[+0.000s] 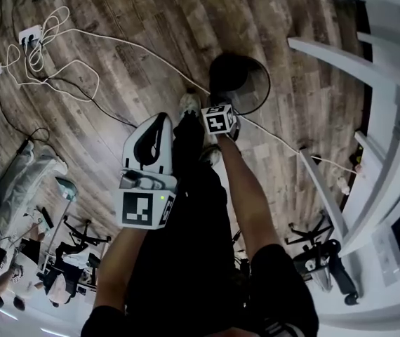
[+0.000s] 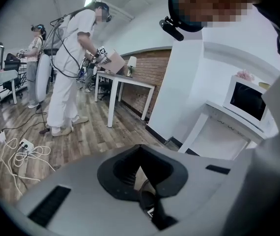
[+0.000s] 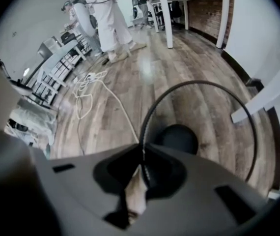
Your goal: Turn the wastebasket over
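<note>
The black wire-mesh wastebasket (image 1: 241, 83) sits mouth-upward on the wood-plank floor (image 1: 116, 20). The right claw (image 3: 141, 157) is pinched on its near rim, while the left claw (image 2: 140, 151) is drawn together and empty, well back from the basket. So thin a hold could slip, or the basket could swing while tipping. A white cable (image 1: 151, 53) runs just beside the basket and could snag. A white counter frame (image 1: 340, 57) stands near its right; the floor to its left is open.
</note>
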Tool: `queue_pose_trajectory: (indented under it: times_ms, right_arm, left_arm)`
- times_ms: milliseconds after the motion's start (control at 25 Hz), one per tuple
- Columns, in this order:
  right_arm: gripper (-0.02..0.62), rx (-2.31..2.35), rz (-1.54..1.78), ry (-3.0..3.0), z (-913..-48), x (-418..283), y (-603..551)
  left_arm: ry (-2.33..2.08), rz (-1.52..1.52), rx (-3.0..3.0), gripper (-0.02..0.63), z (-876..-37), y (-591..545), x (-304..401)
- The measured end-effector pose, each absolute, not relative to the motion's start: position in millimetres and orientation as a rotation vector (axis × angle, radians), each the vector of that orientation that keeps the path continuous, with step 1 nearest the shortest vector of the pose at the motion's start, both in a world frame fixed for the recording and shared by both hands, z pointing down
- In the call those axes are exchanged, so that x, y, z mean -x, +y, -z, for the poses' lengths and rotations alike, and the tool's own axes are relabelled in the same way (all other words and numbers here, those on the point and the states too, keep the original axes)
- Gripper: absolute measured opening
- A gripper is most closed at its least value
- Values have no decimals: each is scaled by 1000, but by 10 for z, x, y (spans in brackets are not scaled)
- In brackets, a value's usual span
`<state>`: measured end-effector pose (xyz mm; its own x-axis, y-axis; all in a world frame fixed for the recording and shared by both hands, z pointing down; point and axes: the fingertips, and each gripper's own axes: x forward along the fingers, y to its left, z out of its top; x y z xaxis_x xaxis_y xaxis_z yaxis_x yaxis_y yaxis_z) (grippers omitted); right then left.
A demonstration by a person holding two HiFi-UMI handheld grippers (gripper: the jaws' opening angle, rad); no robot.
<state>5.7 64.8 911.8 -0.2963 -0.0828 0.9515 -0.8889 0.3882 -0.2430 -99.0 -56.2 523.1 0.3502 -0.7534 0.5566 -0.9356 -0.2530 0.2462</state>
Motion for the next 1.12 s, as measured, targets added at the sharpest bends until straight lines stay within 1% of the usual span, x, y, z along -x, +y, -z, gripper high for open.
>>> queue_pose_trajectory:
  times_ms: [440,480,520,560,760,840,1000,1120]
  right_arm:
    - [64,-862,-1060,-1650,-9279,82,818]
    - [79,-870,-1066,-1646,-9291,63,823]
    - [116,-880,-1076,-1643,-9284,44,813]
    - [140,-892,-1092,-1646,-9252,29,794]
    - [144,-969,-1153,-1680,-8935,-113,714]
    - [138,-1027,-1186,-1685,-8750,-218,676]
    - [71,-1147,-1240,-1692,-8196,-411,637]
    - [46,-1202,-1282,-1719,-7645,-543,745]
  left_arm:
    - [-1487,-438,-2058,34,-5262,-330,1088]
    - [-1489,-433,-2055,34,-5249,-316,1102]
    - [-1491,-429,-2052,34,-5233,-299,1114]
    - [-1493,-425,-2053,34,-5211,-283,1120]
    - [-1493,-407,-2078,34,-5027,-166,1084]
    - [-1494,-393,-2087,34,-4914,-103,1060]
    - [-1489,-357,-2110,34,-4618,87,977]
    - [-1476,-336,-2146,34,-4289,301,859]
